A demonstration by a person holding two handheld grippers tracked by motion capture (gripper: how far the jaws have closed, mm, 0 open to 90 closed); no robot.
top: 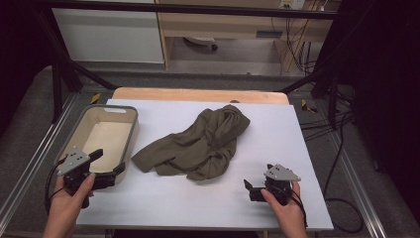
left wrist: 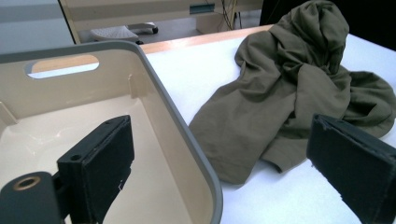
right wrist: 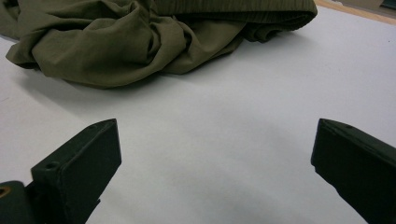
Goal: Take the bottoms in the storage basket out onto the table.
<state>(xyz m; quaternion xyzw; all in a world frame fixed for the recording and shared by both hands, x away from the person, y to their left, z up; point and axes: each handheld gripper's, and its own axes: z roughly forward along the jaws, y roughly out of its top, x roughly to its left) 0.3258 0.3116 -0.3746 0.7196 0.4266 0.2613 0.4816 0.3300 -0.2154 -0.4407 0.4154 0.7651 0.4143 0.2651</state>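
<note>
An olive-green crumpled garment [top: 203, 144] lies in the middle of the white table [top: 277, 144]; it also shows in the left gripper view [left wrist: 280, 98] and the right gripper view [right wrist: 130, 37]. A beige bin [top: 88, 130] with a grey rim [left wrist: 187, 135] stands at the left. My left gripper [top: 109, 161] is open at the bin's near right corner, one jaw over the bin's inside, the other over the table [left wrist: 224, 168]. My right gripper [top: 252, 186] is open and empty, low over the table, a short way from the garment's near edge [right wrist: 215, 154].
A wooden strip [top: 198, 94] runs along the table's far edge. Black frame bars and cables [top: 337, 124] flank the table on the right. Bare white table lies between the two grippers, in front of the garment.
</note>
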